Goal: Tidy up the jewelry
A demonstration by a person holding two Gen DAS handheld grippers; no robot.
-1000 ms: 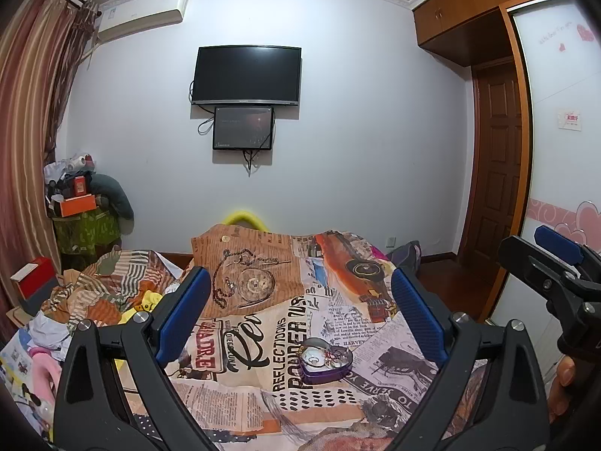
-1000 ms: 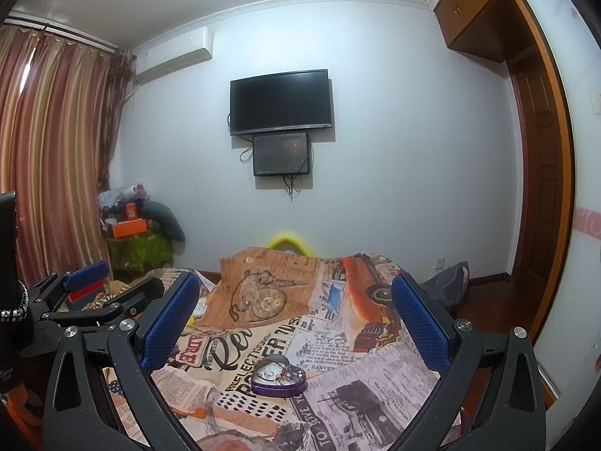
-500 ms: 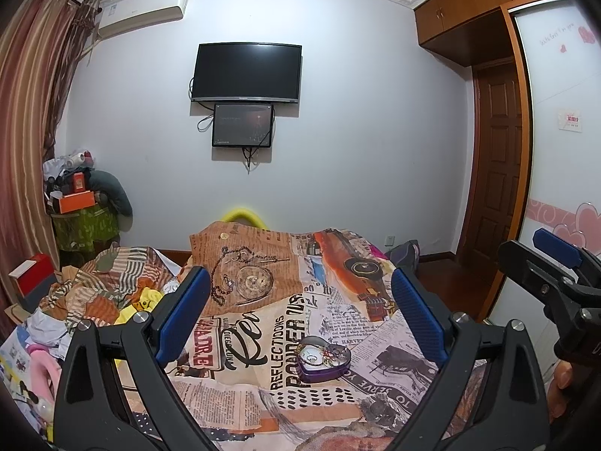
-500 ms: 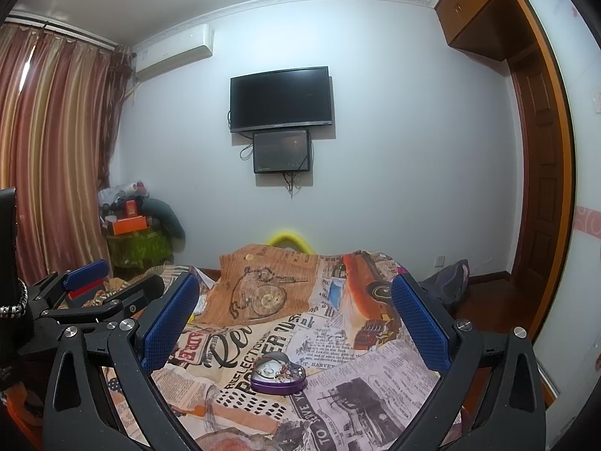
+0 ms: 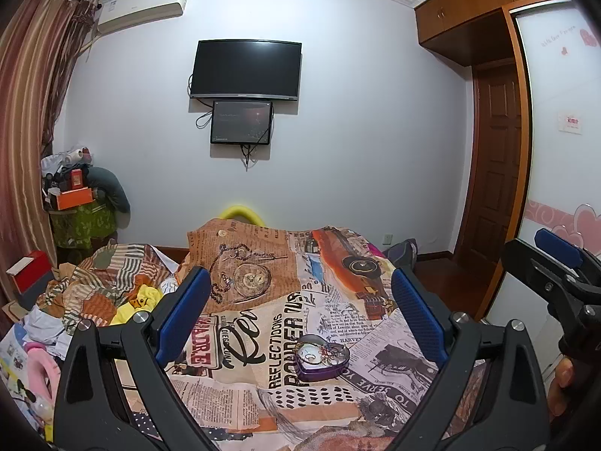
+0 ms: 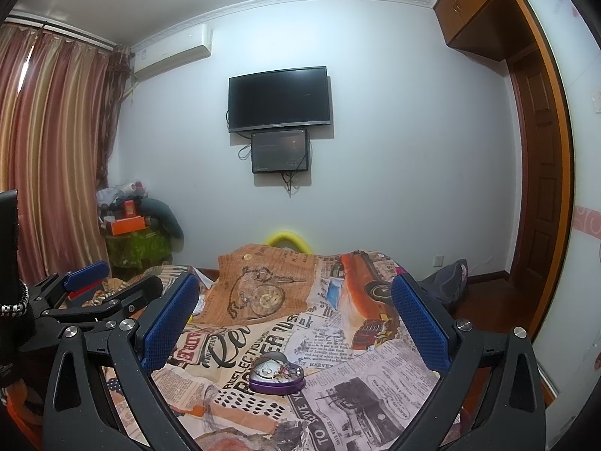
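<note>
On the left, the left gripper (image 5: 298,315) hovers above the patterned bedspread (image 5: 263,406) with its jaws spread wide and empty. The purple heart-shaped tin (image 5: 322,357) of jewelry lies ahead and below, just right of that gripper's centre line, its lobes toward the left. The right gripper (image 6: 295,319), also spread wide and empty, sees the tin (image 6: 277,373) slightly left of centre; neither looks clearly nearer.

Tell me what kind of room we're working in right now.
Most likely a bedroom: a bed under a newspaper-print cover holds the heart-shaped tin, a television hangs on the far wall, and a built-in wardrobe stands on the right.
</note>
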